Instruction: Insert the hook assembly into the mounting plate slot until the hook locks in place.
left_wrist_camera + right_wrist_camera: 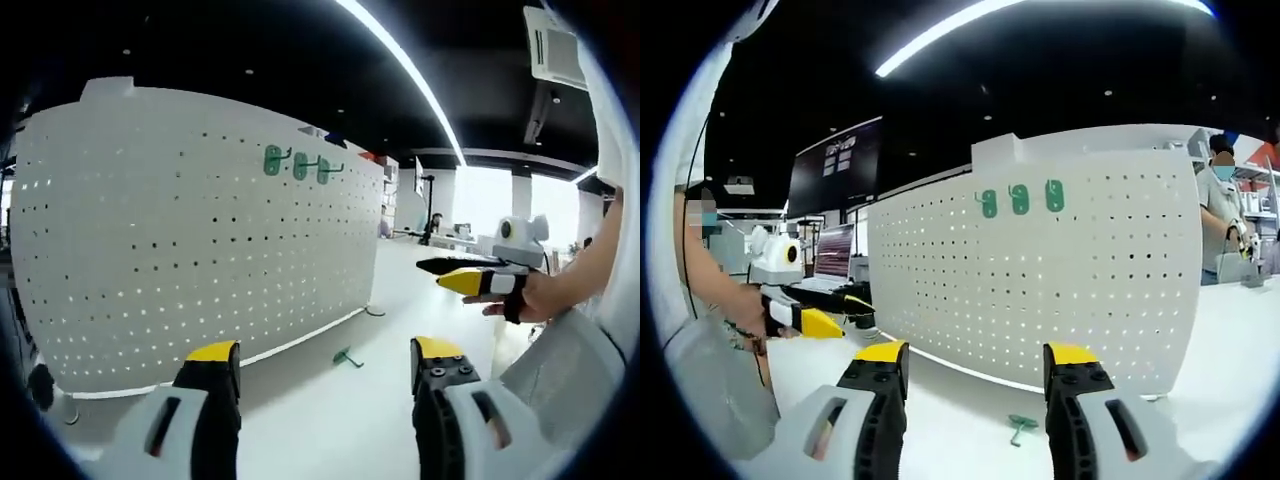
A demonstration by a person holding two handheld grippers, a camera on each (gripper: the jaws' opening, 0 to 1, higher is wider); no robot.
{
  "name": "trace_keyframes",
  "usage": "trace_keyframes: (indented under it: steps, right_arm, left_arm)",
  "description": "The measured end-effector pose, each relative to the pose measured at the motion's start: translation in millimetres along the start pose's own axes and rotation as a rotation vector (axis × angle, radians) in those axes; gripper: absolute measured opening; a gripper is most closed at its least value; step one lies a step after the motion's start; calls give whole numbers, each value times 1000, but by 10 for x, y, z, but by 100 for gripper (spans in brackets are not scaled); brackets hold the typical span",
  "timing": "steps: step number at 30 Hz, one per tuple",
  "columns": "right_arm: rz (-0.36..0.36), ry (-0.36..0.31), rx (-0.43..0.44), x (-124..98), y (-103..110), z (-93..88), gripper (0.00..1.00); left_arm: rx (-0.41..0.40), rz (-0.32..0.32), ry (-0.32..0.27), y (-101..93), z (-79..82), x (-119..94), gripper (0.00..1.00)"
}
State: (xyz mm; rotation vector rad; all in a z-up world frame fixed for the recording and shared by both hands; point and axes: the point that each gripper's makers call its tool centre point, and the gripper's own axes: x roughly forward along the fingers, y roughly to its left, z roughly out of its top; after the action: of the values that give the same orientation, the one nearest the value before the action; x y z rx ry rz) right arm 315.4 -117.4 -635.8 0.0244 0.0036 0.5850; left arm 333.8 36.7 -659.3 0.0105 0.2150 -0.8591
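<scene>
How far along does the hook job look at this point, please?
Done: three green hooks already hang high on the white pegboard. In hand: nothing; the left gripper and right gripper both have open, empty jaws. Left: one green hook lies on the table before the board, to be picked up and inserted.

The left gripper view looks at the white pegboard (200, 230) from its left end, slanting along its face; the right gripper view faces it from its right end. Both sit low over the worktop (970, 415), near the board, sharing its green hooks (300, 165).
</scene>
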Motion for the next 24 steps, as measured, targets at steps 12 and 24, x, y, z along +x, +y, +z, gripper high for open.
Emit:
trace_keyframes:
  steps: [12,24]
  right_arm:
    - [-11,-18,8,-18,-39,31,51]
    - [-12,-30,13,-25,-50,48,51]
  left_arm:
    - [119,-187,190,-153,-144,562,69]
    - [193,-285,326,-185,-435,809,67]
